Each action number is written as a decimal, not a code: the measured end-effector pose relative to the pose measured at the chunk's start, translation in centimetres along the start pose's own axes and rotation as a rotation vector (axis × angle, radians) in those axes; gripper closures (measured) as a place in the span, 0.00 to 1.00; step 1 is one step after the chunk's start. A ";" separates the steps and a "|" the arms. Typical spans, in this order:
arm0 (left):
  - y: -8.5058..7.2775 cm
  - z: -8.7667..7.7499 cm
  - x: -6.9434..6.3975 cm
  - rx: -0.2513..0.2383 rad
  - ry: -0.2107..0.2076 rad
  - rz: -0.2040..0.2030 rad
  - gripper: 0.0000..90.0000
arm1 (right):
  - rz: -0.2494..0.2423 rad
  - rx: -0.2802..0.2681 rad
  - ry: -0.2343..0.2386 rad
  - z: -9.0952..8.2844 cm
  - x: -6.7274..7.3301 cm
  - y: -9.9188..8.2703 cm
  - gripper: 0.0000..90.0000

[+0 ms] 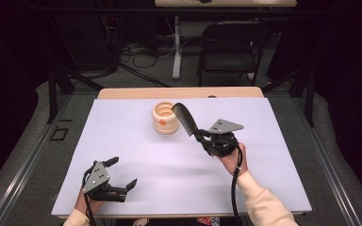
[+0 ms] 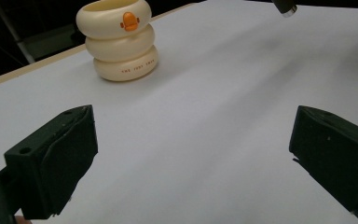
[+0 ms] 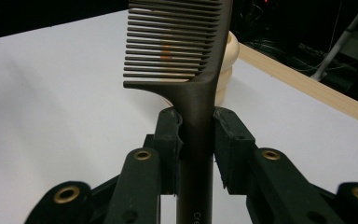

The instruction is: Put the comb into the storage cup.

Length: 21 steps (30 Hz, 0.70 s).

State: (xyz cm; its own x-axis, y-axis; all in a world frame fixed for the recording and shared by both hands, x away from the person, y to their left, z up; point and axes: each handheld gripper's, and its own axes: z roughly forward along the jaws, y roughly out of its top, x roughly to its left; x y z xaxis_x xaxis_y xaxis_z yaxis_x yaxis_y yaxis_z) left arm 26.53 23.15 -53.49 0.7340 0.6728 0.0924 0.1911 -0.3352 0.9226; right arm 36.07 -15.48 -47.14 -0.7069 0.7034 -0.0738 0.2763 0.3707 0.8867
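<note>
1. Gripping a dark comb point(image 1: 185, 117) by its handle, the right gripper point(image 1: 202, 137) sits right of centre in the high view, its jaws closed on the handle from both sides.
2. The comb rises up and to the left from the jaws, and its toothed end reaches over the rim of a cream holder point(image 1: 164, 118) in the upper middle of the frame.
3. In the right gripper view the comb point(image 3: 193, 70) stands straight up the middle of the frame, its teeth pointing left, with the holder point(image 3: 227, 65) partly hidden behind it.
4. The holder looks like three stacked rings with an open top and carries a small orange mark on its side; it stands on the white table cover point(image 1: 136, 141) near the far edge.
5. The left gripper point(image 1: 122, 173) rests low at the lower left of the high view, held in a hand point(image 1: 82, 205), its jaws wide apart with nothing between them.
6. In the left gripper view the two jaws stand at the lower left and lower right corners, with bare cover between them, and the holder point(image 2: 119, 39) sits at the upper left.
7. The right hand point(image 1: 233, 160) and a pale sleeve point(image 1: 264, 202) come in from the lower right of the high view.
</note>
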 end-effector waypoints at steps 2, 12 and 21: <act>0.0 0.0 0.0 0.000 0.003 0.000 0.01 | 0.003 -0.005 -0.003 0.0 -0.1 0.0 0.80; 0.0 0.0 0.0 0.000 0.008 -0.002 0.01 | 0.015 -0.028 -0.006 0.3 -0.3 0.8 0.80; 0.0 0.0 0.0 -0.001 0.007 -0.003 0.01 | 0.018 -0.036 -0.007 0.9 -0.7 1.5 0.80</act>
State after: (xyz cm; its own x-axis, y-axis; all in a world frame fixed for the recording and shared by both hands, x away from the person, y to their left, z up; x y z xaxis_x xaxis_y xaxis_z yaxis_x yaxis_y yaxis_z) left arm 26.51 23.15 -53.51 0.7290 0.6783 0.0922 0.1927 -0.3326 0.9232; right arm 37.60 -14.89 -46.19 -0.6974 0.7141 -0.0612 0.2649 0.3361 0.9038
